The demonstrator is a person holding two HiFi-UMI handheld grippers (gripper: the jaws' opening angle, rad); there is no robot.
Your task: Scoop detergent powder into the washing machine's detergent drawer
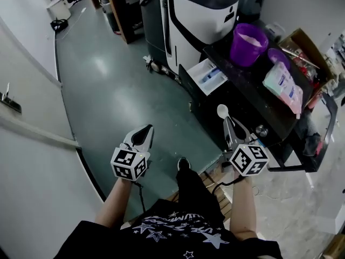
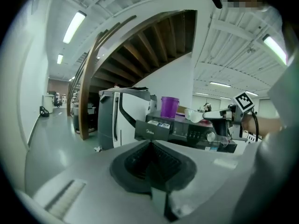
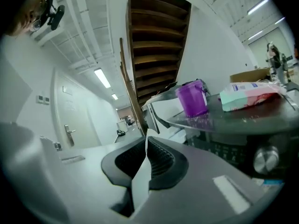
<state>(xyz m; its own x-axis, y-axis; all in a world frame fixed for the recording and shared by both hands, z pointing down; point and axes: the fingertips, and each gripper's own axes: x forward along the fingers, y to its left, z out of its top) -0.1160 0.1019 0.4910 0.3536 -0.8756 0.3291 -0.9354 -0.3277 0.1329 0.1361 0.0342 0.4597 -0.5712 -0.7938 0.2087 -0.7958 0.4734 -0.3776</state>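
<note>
A purple tub [image 1: 248, 43] with pale powder inside stands on the black washing machine's top [image 1: 253, 93]. The white detergent drawer [image 1: 207, 75] is pulled out on the machine's left side. My right gripper [image 1: 229, 125] is shut on a white spoon [image 1: 222, 111], whose bowl is held up in front of the machine, below the drawer. In the right gripper view the spoon's handle [image 3: 140, 178] runs between the pads, with the tub [image 3: 192, 99] ahead. My left gripper [image 1: 143, 135] hangs shut and empty over the floor. From it I see the drawer [image 2: 152, 129] and the spoon [image 2: 192, 115].
A detergent bag [image 1: 284, 85] and a purple lid [image 1: 278, 56] lie on the machine top, a cardboard box [image 1: 302, 45] behind. A white and black machine [image 1: 194, 15] stands past the drawer. The person's foot [image 1: 183, 164] is on the green floor [image 1: 108, 85].
</note>
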